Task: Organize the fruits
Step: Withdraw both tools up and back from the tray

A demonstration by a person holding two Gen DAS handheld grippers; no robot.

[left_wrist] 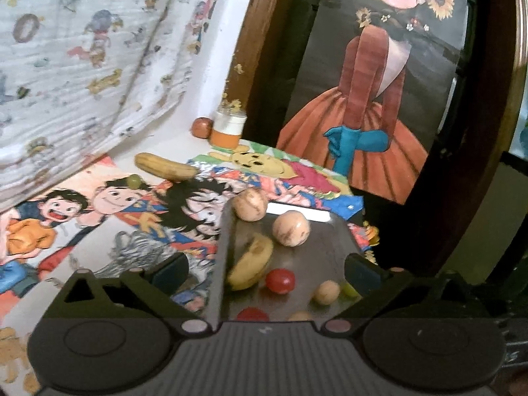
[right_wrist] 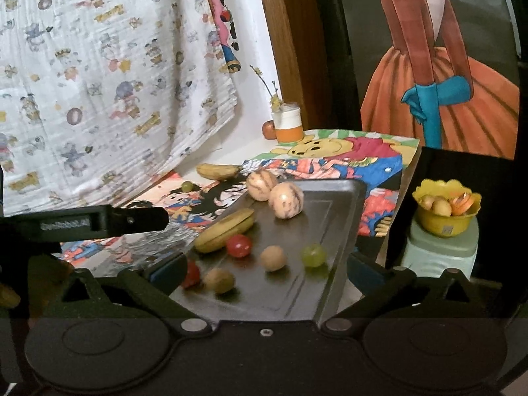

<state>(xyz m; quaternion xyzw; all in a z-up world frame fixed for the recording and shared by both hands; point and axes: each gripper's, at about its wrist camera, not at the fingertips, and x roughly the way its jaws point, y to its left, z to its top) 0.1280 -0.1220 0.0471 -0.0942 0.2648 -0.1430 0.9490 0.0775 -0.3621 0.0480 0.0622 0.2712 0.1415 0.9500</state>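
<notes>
On the cartoon-print table cover (right_wrist: pixel 379 161) sits a dark metal tray (right_wrist: pixel 316 217) holding a banana (right_wrist: pixel 224 231), two striped pale melons (right_wrist: pixel 285 200), a red tomato (right_wrist: pixel 238 246) and a green grape (right_wrist: pixel 313 255). At the tray's 11 o'clock, off it, lie a second banana (right_wrist: pixel 217 170) and another grape (right_wrist: pixel 187 185). Both the left gripper (left_wrist: pixel 264 269) and right gripper (right_wrist: pixel 264 269) have jaws spread, holding nothing.

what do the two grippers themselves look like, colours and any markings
Both look alike: the left gripper and right gripper have black angular linkage arms with triangular cut-outs, pale round pivot pins, blue pads on the fingertips and two round discs on a dark ribbed body. The right wrist view shows faint, unreadable white lettering on the left gripper's black side.
</notes>
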